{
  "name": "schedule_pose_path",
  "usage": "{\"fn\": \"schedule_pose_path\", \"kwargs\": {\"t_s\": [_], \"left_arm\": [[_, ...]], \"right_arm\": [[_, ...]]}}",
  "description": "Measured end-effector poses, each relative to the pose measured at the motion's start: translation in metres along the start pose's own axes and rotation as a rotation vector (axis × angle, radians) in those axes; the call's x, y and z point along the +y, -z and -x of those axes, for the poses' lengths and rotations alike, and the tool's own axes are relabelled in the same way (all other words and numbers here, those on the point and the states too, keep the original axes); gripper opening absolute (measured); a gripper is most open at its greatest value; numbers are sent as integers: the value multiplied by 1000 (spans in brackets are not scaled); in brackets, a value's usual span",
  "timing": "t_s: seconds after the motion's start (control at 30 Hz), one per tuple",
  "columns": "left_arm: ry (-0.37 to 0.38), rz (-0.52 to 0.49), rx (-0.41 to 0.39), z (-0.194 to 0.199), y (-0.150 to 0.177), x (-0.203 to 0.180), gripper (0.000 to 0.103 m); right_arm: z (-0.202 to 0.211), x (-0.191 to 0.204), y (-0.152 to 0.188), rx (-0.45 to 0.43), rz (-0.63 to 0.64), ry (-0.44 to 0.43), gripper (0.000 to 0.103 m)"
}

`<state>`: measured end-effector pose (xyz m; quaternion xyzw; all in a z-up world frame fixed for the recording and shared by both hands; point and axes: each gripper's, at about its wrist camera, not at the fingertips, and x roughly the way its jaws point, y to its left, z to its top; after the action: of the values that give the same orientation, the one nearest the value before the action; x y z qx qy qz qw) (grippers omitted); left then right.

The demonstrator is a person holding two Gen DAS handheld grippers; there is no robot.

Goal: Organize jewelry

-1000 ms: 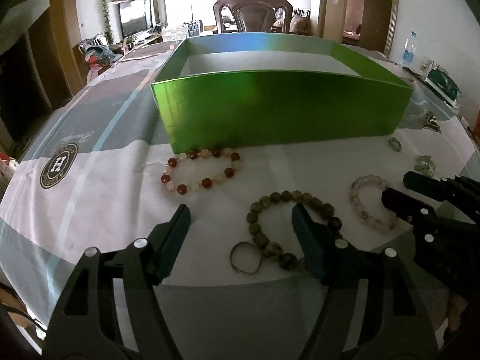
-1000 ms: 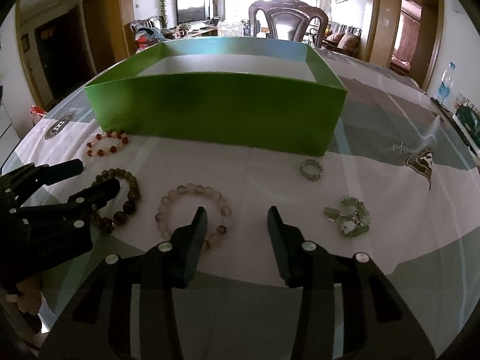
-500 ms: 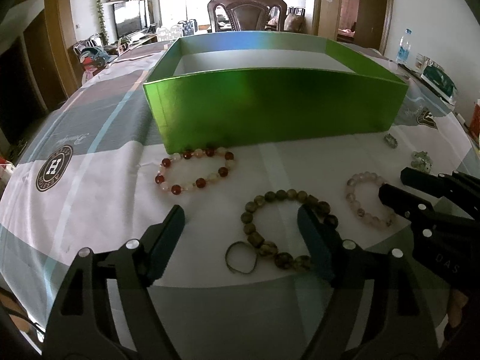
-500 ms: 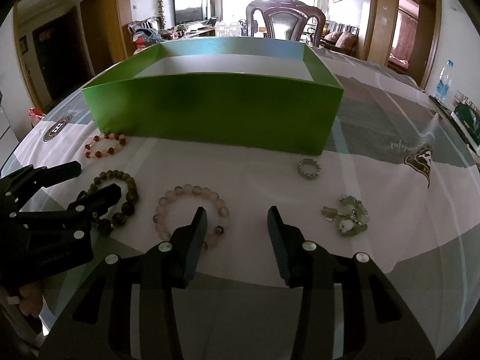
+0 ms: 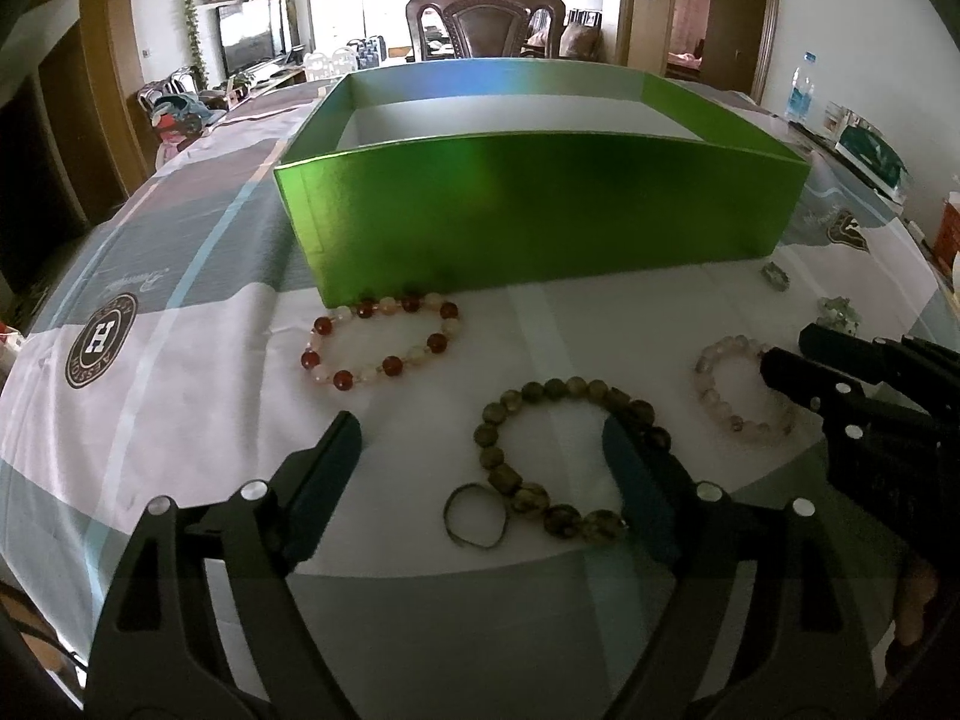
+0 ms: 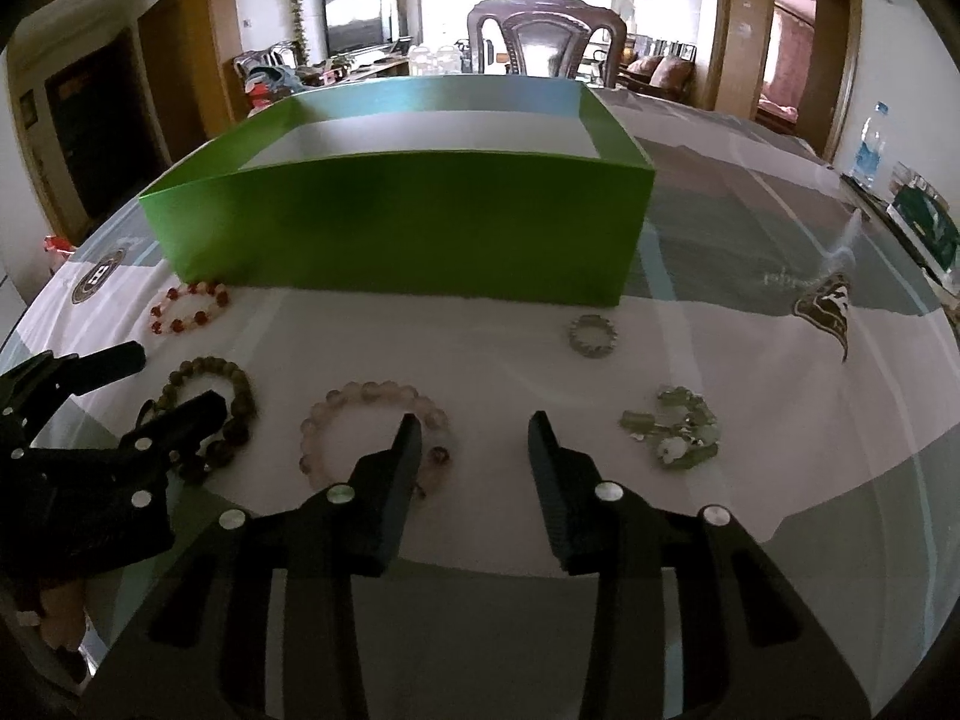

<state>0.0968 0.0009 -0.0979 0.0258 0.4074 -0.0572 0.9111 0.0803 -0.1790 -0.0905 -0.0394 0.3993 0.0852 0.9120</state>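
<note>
Both my grippers hover spread and empty over jewelry lying before the green box (image 5: 540, 210).

My left gripper (image 5: 480, 450) should drop straight around the olive bracelet (image 5: 558, 450) at twelve o'clock (avoiding the thin ring (image 5: 474, 516)); my right gripper (image 6: 474, 444) half hides the pink bracelet (image 6: 366, 402); the box floor is mostly unseen.

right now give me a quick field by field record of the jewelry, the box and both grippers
container: open green cardboard box, no jewelry visible in the part of its inside that shows
near box front: red and white bead bracelet
centre: olive green bead bracelet, thin metal ring touching it
right of centre: pale pink bead bracelet
right side: small silver ring; pale green stone cluster
left gripper: open, holding nothing
right gripper: open, holding nothing
surface: patterned tablecloth
</note>
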Motion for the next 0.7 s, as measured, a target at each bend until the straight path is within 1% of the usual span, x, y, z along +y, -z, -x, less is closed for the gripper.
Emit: {"fn": "schedule_pose_path", "kwargs": {"t_s": [0.23,0.3,0.33,0.53,0.6,0.67,0.7], "left_arm": [[0,0,0,0,0,0,82],[0,0,0,0,0,0,82],[0,0,0,0,0,0,82],[0,0,0,0,0,0,82],[0,0,0,0,0,0,82],[0,0,0,0,0,0,83],[0,0,0,0,0,0,83]], "right_arm": [[-1,-2,-1,-1,-5,9,40],[-1,-2,-1,1,-3,9,45],[-2,-2,-1,4,-5,11,50],[-1,0,0,-1,10,20,51],[0,3,1,-6,30,16,48],[2,6,2,-13,53,9,37],[2,8,2,-16,62,10,35]]}}
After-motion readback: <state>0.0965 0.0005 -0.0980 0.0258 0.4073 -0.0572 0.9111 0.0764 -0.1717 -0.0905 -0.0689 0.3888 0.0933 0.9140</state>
